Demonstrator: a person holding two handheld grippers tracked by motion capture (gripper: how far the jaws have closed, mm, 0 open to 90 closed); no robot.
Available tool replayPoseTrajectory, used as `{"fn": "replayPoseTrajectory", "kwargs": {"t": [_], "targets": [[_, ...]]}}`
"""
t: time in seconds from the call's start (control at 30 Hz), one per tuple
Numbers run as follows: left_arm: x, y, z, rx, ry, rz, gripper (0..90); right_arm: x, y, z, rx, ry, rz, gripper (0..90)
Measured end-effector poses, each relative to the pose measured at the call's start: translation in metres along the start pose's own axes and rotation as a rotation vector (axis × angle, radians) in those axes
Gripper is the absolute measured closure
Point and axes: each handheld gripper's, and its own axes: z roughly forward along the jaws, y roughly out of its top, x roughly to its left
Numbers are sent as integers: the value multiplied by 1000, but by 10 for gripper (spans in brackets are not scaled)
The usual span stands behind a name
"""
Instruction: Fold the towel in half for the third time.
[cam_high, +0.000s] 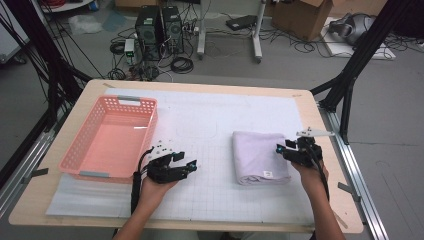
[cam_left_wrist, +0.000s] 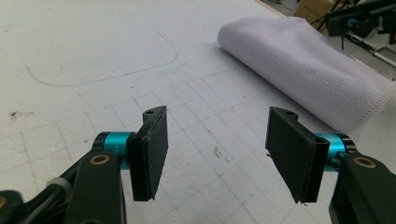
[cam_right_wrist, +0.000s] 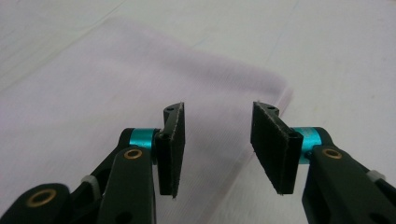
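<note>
I hold the left tool (cam_high: 191, 165) low, its jaws apart with nothing between them. The right tool (cam_high: 281, 149) points left, its jaws also apart and holding nothing.

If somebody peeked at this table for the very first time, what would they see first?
Probably the bright pink basket on the left side of the table, because of its colour. Next comes the folded pale lilac towel lying flat on the right of the white gridded mat. The left gripper sits between basket and towel with its jaws apart, and the right gripper is at the towel's right edge, jaws apart too.
</note>
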Motion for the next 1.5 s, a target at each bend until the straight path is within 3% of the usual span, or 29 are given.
{"fn": "replayPoseTrajectory", "kwargs": {"t": [0.13,0.23,0.37,0.5,0.57,0.7,0.87,1.07,1.5], "targets": [[0,0,0,-5,-1,4,392,14,-24,-11,17,81,-37,531],[0,0,-1,0,-1,6,392,23,-37,-12,63,56,-102,535],[-1,0,-2,-7,-5,6,390,24,-43,-18,89,0,-165,537],[-1,1,-2,-12,-13,7,374,18,-48,-28,76,-18,-136,536],[-1,1,-3,-18,-16,14,358,15,-51,-35,29,4,-103,511],[-3,2,-4,-30,-27,25,307,9,-56,-51,-63,30,-35,379],[-4,3,-5,-40,-22,32,238,5,-59,-65,-119,-26,-50,245],[-4,6,-9,-57,-30,39,226,5,-59,-72,-147,-40,-75,216],[-5,4,-8,-56,-38,57,232,3,-60,-73,-148,-40,-57,213]]}}
